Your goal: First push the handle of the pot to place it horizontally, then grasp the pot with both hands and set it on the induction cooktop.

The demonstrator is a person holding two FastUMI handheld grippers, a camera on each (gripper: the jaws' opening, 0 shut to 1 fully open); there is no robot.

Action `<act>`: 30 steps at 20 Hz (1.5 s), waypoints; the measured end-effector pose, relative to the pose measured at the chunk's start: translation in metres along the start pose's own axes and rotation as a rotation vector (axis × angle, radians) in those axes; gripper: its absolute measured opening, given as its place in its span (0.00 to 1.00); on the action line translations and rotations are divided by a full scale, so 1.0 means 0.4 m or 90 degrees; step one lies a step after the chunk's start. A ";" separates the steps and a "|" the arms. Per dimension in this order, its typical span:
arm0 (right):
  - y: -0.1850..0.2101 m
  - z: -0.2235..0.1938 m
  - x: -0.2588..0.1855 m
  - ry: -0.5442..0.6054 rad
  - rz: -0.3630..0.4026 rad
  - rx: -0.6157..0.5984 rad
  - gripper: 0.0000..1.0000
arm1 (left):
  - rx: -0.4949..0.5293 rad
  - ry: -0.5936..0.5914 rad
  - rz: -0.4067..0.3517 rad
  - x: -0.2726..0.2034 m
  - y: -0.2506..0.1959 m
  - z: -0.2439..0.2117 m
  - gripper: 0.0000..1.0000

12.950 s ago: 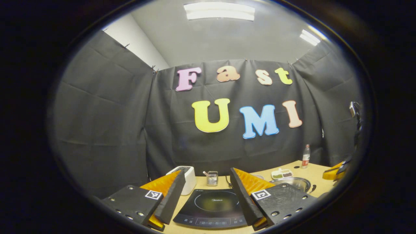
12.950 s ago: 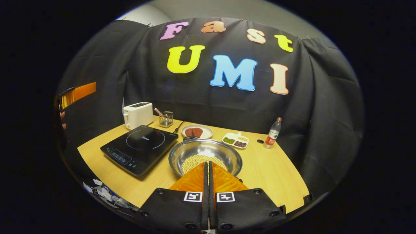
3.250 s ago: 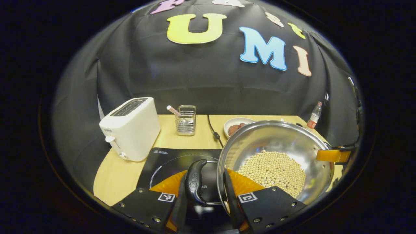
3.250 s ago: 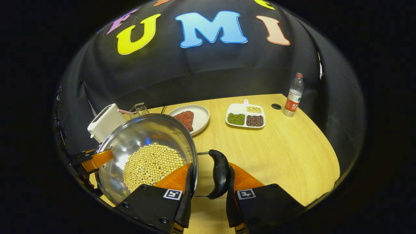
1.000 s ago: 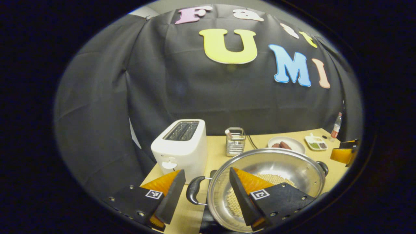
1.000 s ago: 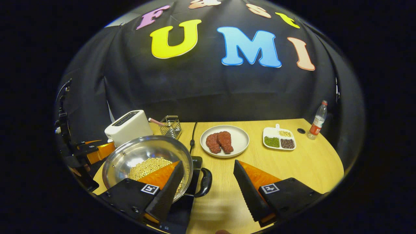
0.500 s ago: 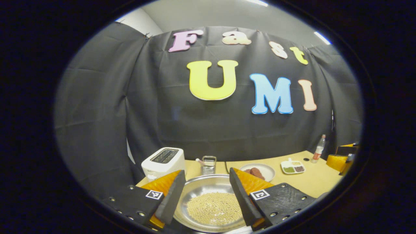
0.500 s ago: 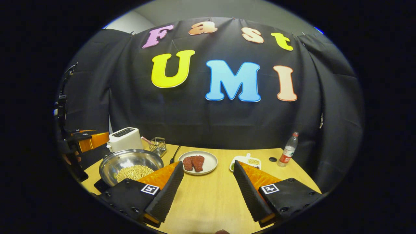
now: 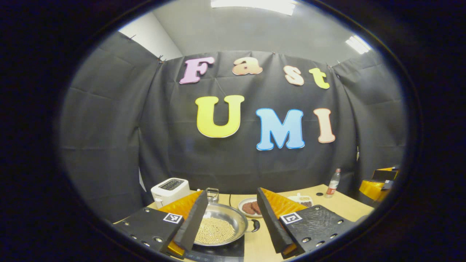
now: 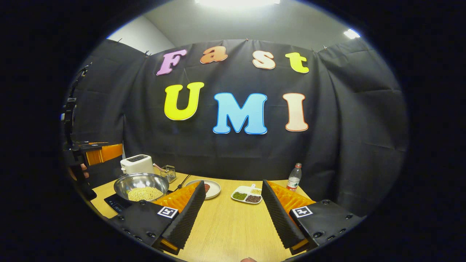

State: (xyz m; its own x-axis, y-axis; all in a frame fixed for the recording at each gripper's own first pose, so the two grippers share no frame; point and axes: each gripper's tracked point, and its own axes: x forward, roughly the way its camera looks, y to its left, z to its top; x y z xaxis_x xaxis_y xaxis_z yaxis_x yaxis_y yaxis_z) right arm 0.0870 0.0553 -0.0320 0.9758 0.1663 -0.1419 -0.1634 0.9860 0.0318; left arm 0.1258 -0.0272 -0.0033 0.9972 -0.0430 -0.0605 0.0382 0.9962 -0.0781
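Note:
A steel pot [image 9: 218,227] holding pale beans sits on the black induction cooktop [image 9: 224,251], its dark side handle [image 9: 256,225] pointing right. My left gripper [image 9: 230,191] is open, held back from and above the pot with nothing between its fingers. In the right gripper view the pot [image 10: 141,185] rests on the cooktop [image 10: 114,204] at the far left of the table. My right gripper [image 10: 233,183] is open over bare wood, well to the right of the pot. The left gripper [image 10: 96,153] hangs at the left edge there; the right gripper [image 9: 378,182] is at the far right of the left gripper view.
A white toaster [image 10: 136,163] and a wire holder [image 10: 167,173] stand behind the cooktop. A plate of meat [image 10: 211,189], a divided dish of beans [image 10: 247,195] and a bottle [image 10: 293,177] line the back of the wooden table [image 10: 236,225].
Both grippers have drawn back and upward from the pot, which now looks smaller and stays on the cooktop. Both remain open.

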 end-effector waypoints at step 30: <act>-0.067 0.095 -0.369 -0.095 -0.035 0.024 0.97 | 0.026 -0.074 0.004 -0.472 0.007 0.127 0.81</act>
State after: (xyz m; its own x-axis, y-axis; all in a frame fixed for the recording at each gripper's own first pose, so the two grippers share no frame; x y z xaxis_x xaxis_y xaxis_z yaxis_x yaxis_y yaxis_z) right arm -0.0472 0.0042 0.0255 0.9943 0.1065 0.0049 -0.1066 0.9922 0.0649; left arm -0.0589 -0.0125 0.0585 0.9981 -0.0297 0.0546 0.0317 0.9988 -0.0379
